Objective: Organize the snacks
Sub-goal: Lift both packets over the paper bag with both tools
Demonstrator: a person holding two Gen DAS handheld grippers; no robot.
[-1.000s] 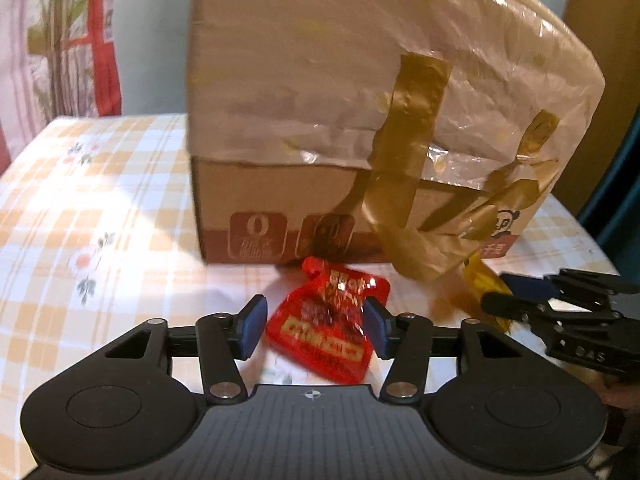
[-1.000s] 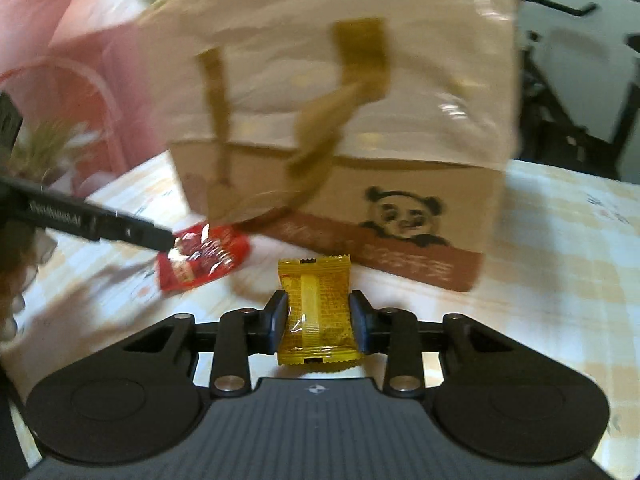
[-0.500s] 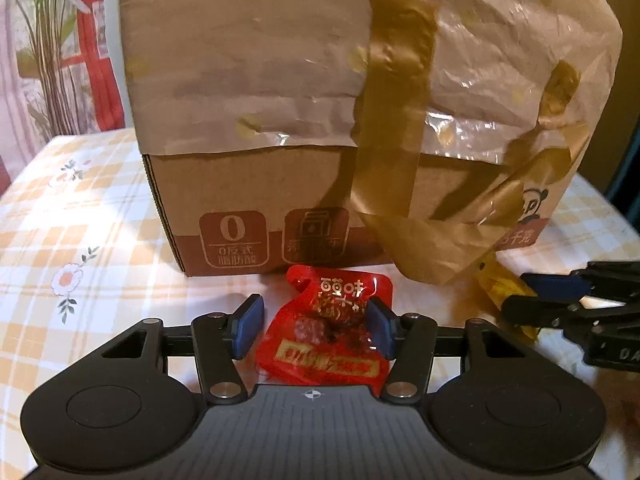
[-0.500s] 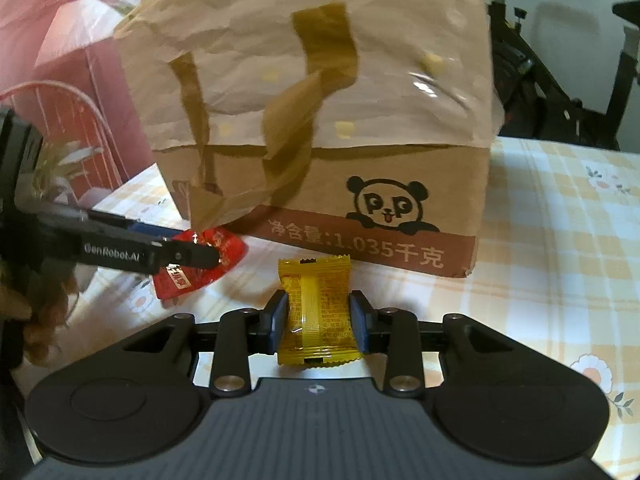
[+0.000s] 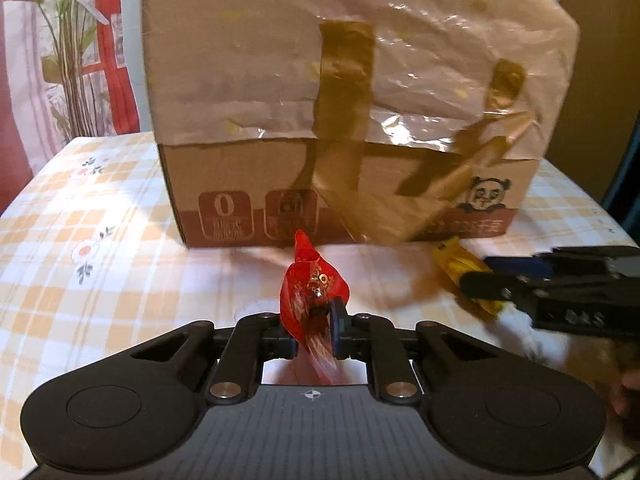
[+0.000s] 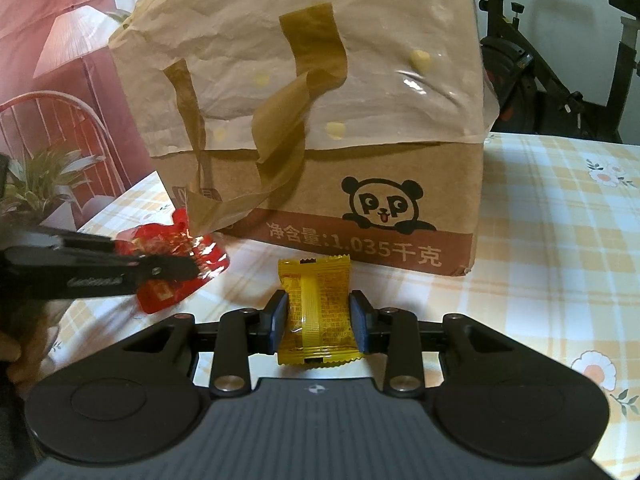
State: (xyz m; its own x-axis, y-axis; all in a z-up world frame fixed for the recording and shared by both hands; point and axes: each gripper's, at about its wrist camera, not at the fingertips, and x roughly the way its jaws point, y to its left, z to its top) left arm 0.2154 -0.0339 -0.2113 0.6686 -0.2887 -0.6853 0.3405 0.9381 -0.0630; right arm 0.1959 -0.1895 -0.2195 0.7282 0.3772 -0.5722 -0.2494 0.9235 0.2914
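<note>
Both grippers are clamped on snacks — the left gripper [image 5: 314,334] crumpling a red packet [image 5: 314,292], the right gripper [image 6: 320,322] squeezing a yellow packet [image 6: 318,312] — with the box [image 6: 320,140] just beyond the fingertips.

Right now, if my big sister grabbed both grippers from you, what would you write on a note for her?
Left gripper: shut on the red snack packet, which is crumpled between the fingers.
Right gripper: shut on the yellow candy packet, held flat and upright.
Both are held just in front of the panda cardboard box, which stands on the checked tablecloth.
Done: both snacks gripped.
Left: neither snack is put away yet; the pictures do not show where they should go.
</note>
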